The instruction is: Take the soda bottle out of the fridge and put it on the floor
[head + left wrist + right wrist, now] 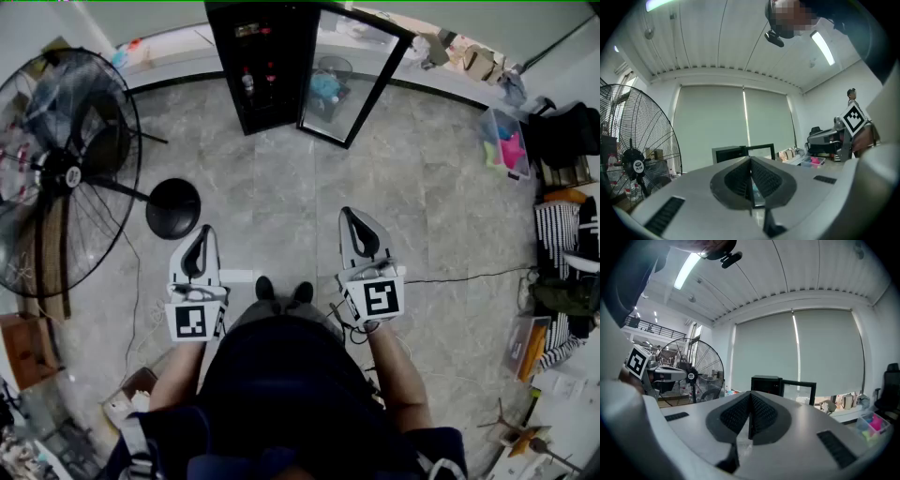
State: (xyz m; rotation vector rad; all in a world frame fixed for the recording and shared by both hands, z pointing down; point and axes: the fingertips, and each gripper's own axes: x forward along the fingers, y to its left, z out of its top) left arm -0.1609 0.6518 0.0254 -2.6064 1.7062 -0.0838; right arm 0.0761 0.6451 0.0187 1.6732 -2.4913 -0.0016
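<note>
Looking down in the head view, the fridge (pixel 255 98) stands open, its top cut off. The soda bottle (pixel 247 84) is a dim shape on a shelf inside. The left gripper (pixel 205 231) and right gripper (pixel 348 215) hang well short of the fridge. In the left gripper view, the jaws meet on nothing and hide the fridge's shelves. In the right gripper view, the jaws are pressed together, empty, and the fridge's interior is too dark to read.

I seem to be working in an office-style workroom: grey tiled floor (pixel 281 187), roller blinds (pixel 825 352) over a wide window, a ceiling strip light (pixel 686 270) and an office chair (pixel 887 390). I also see a big pedestal fan (pixel 66 173), a small glass-door fridge (pixel 267 66) and a plastic bin (pixel 504 141) by the wall.
</note>
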